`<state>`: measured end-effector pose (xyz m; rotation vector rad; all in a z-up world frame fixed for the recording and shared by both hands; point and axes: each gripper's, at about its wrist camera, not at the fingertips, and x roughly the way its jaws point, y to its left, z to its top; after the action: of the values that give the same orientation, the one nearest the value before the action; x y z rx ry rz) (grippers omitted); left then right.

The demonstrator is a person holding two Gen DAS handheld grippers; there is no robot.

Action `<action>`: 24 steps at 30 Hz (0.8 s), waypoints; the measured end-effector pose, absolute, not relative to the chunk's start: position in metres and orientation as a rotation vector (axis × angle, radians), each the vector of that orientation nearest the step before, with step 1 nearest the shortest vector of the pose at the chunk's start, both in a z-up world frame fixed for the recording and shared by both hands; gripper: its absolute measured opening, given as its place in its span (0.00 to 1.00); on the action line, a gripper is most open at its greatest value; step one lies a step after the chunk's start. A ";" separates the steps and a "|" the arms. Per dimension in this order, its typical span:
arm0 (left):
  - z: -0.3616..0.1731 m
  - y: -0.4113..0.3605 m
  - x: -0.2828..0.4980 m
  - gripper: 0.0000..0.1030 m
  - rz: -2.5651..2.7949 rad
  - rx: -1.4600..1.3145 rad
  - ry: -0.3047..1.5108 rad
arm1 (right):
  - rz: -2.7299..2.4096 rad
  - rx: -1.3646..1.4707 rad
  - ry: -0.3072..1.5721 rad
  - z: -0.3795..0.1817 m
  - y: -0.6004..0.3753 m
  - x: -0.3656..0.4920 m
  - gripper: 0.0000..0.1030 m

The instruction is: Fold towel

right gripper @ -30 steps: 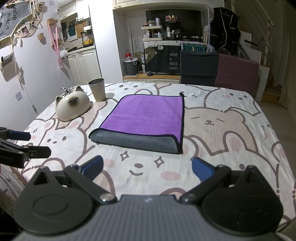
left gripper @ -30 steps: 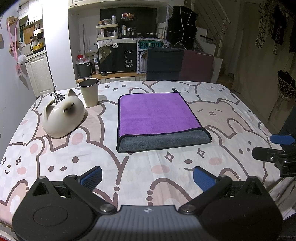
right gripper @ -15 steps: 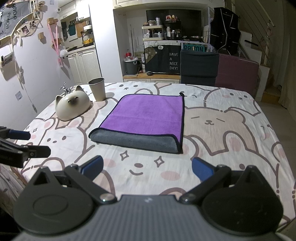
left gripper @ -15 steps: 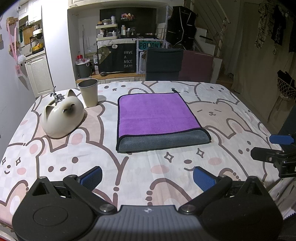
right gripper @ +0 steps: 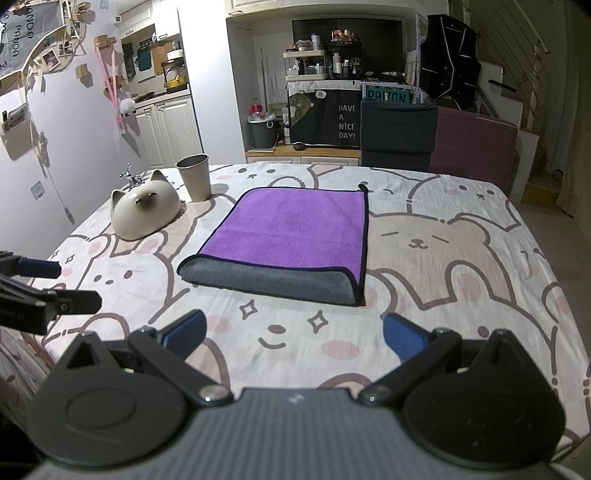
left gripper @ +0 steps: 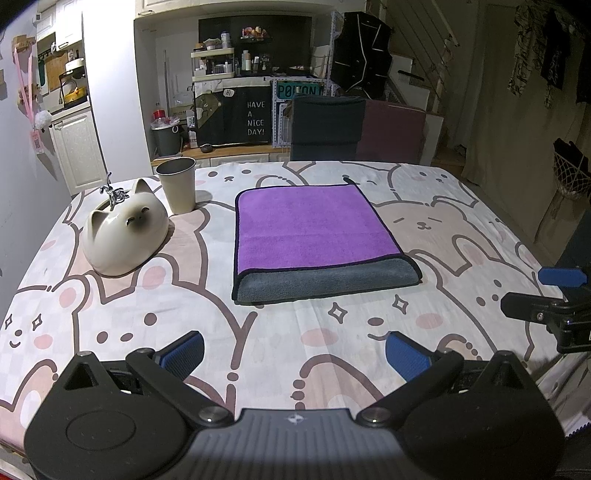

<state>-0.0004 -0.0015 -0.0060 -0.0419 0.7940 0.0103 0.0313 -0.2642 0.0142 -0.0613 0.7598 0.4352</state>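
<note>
Under towel (left gripper: 314,229), perhaps hidden layers

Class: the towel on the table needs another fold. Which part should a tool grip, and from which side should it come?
Grip a near corner of the towel, at the rolled grey fold. Come in low from the near side: that edge is thickest, faces both open tools and nothing blocks it.

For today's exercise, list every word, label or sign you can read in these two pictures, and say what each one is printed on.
"HAVE A NICE DAY!" on the black curtain under the shelf.
"Hi" in a speech bubble on that curtain.
"POISON", partly blurred, on the teal sign behind the chair.
"PANDA", cut off, on the grey banner on the wall.
Bottle labels on the shelf are too small to read.
</note>
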 end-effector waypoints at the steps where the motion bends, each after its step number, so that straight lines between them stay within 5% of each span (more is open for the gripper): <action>1: -0.006 -0.001 0.000 1.00 0.011 -0.042 0.794 | 0.435 -0.061 0.760 0.014 -0.264 0.031 1.00; 24: -0.003 -0.003 0.000 1.00 0.014 -0.040 0.795 | 0.434 -0.063 0.759 0.014 -0.263 0.031 0.99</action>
<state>-0.0005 -0.0032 -0.0034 -0.0395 0.7946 0.0139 0.0313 -0.2633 0.0143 -0.0633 0.7590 0.4337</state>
